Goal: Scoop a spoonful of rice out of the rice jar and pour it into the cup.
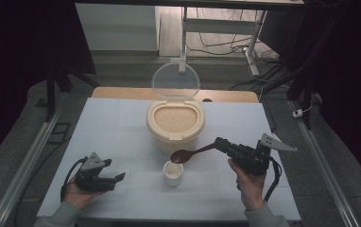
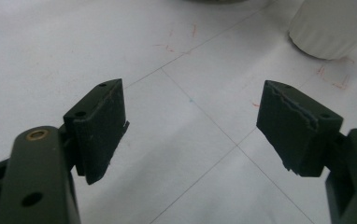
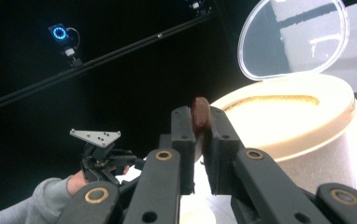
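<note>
The work in hand looks like spooning rice from the big tub point(image 1: 174, 124) into the small white cup point(image 1: 173, 172), and it seems to be at the delivery step. The right hand-held gripper point(image 1: 222, 144) is clamped on the handle of a brown spoon point(image 1: 190, 152), whose bowl hangs just above the cup's rim, on the side toward the tub. Whether the spoon carries rice, or how full the cup is, cannot be told. In the right gripper view the spoon's handle point(image 3: 200, 113) sits pinched upright between the jaws. What is left, by my reading: tip the spoon over the cup, then go back to the tub for more if needed.

The tub stands just behind the cup, its clear lid point(image 1: 175, 82) flipped up and leaning away, so the rice surface is open from the front. The left hand-held gripper point(image 1: 117, 178) rests low on the desk point(image 1: 117, 123) well to the left of the cup, jaws spread wide and holding nothing. Left and right of the cup the desk is bare, giving room to swing the spoon. The tight spot is between cup and tub wall; the desk's front edge is near the cup.
</note>
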The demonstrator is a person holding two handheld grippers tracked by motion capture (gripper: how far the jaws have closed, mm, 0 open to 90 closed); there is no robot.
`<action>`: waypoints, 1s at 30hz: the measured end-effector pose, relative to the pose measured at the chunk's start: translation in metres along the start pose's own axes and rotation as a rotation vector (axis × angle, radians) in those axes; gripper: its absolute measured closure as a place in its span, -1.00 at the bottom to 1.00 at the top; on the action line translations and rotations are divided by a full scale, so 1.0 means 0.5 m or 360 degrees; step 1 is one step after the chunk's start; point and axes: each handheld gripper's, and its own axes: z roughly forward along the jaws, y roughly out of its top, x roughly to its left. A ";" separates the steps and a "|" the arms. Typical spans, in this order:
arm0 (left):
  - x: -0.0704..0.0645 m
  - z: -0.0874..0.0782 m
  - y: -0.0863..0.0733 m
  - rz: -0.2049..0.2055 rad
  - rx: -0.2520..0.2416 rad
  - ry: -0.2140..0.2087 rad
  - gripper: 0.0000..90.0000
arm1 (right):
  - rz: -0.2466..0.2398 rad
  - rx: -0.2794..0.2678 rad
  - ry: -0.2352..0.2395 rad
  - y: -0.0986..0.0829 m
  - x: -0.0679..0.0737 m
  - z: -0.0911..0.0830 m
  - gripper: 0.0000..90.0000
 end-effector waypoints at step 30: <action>-0.001 0.008 -0.003 0.0011 0.0038 -0.0036 -0.53 | -0.0201 0.0003 -0.0332 0.150 -0.056 0.114 0.84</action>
